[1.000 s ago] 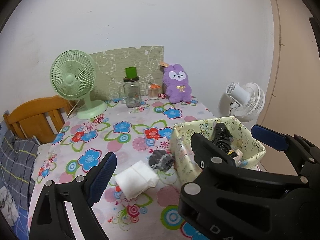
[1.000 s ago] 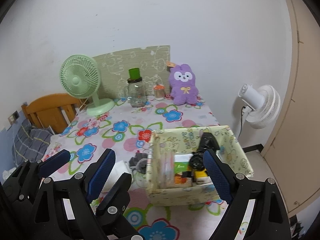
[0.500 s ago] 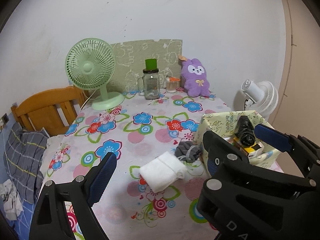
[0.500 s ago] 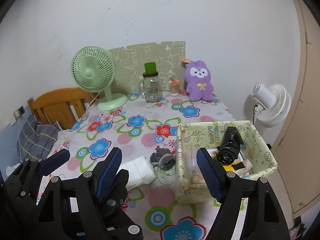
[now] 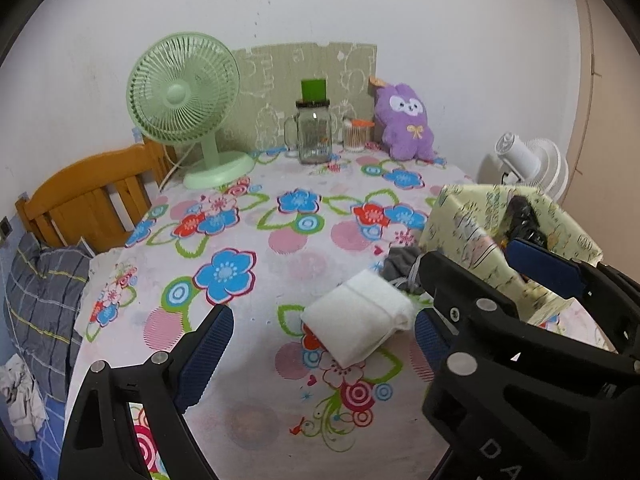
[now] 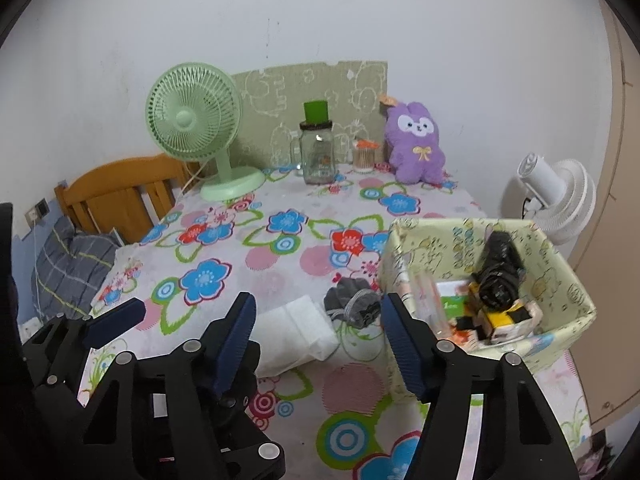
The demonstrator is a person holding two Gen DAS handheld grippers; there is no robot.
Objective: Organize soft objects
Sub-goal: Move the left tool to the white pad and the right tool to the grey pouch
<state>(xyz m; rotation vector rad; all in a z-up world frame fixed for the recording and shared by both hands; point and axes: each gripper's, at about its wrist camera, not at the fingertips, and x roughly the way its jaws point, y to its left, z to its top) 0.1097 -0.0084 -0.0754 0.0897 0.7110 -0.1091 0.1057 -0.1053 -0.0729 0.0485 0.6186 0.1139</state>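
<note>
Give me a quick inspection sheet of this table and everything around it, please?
Surface: flowered tablecloth, flat.
Job's things: folded white cloth and grey bundle lie beside the yellow fabric box; purple plush bunny at the back.
Clutter: green desk fan, glass mug jar, small orange-lidded jar, black object in box.
Grippers: left gripper and right gripper both with jaws open, empty.
Cables: fan cord.
Surroundings: wooden headboard, white floor fan, bedding.
</note>
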